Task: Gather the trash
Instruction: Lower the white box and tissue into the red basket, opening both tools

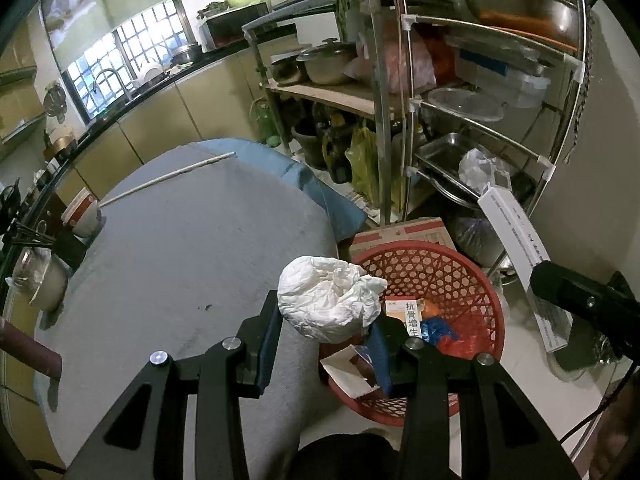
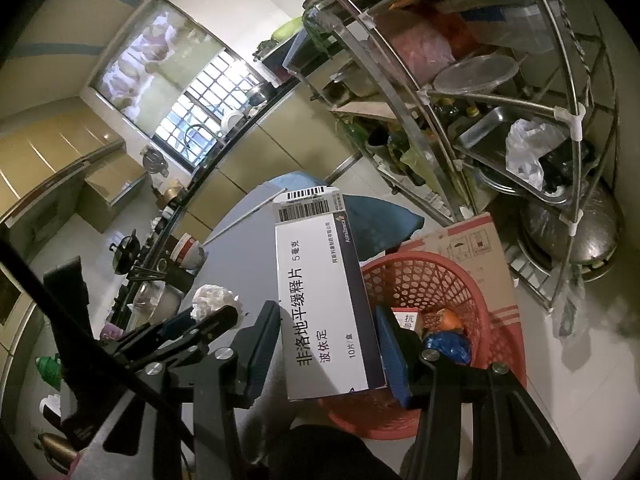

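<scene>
Trash rides in both my tongs, crumpled tissue (image 1: 326, 304) pinched by the left tongs (image 1: 328, 332), medicine box (image 2: 324, 296) by the right tongs (image 2: 328, 344), beside the red basket (image 1: 472, 280); releasing early drops either outside the rim.

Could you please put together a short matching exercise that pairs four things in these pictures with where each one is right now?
Things:
1. crumpled white tissue
2. medicine box
3. red basket
4. paper cup

Places:
A. on the floor beside the grey table
B. between the fingers of the right tool
C. at the far left edge of the table
D. between the fingers of the left tool

Pairs: 1-D, 2-B, 3-A, 4-C
</scene>
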Available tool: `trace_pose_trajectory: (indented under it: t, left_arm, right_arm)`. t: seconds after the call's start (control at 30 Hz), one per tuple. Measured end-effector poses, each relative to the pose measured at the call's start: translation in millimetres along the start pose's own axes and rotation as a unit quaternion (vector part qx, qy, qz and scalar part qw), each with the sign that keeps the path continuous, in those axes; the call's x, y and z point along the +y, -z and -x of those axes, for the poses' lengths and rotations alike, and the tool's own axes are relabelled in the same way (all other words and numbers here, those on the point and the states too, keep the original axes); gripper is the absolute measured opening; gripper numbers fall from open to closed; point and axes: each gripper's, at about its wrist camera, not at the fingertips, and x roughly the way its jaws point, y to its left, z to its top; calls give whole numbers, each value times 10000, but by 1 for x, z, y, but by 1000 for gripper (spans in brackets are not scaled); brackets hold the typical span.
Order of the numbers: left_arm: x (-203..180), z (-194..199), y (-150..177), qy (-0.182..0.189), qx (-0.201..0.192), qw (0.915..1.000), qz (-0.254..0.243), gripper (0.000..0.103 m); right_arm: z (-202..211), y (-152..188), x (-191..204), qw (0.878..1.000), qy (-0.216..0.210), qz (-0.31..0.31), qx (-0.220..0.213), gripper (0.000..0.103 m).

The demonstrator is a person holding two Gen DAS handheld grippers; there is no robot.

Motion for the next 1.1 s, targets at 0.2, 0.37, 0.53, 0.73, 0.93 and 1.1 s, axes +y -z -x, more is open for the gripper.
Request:
trace_pose_trajectory:
  t: [0.2,0.37,0.53,0.73,0.93,1.1]
  left_arm:
    - [-2,-13,0,24,110,9999,-30,42]
    - [-3,-22,1,57,208,9998,-27,42]
    - [-4,-29,3,107,286,9995,-16,42]
    - [-6,-43,7,387,460,9982,-32,42]
    - [-9,-60,10,895,687,9936,-13,42]
    - [-14,-68,12,1223,798,9893,4,47]
  right_arm:
    - [-7,3,-4,9999,42,-69,83,52]
    - [-12,4,-8,9998,66,-123,152,52]
    - [-18,6,-10,9996,72,-158,231,51]
    - [-26,9,-16,9991,100,-244,333,52]
    - [-36,13,-33,9976,260,-441,471,52]
    - [-43,17,-52,9949,426,-718,574,54]
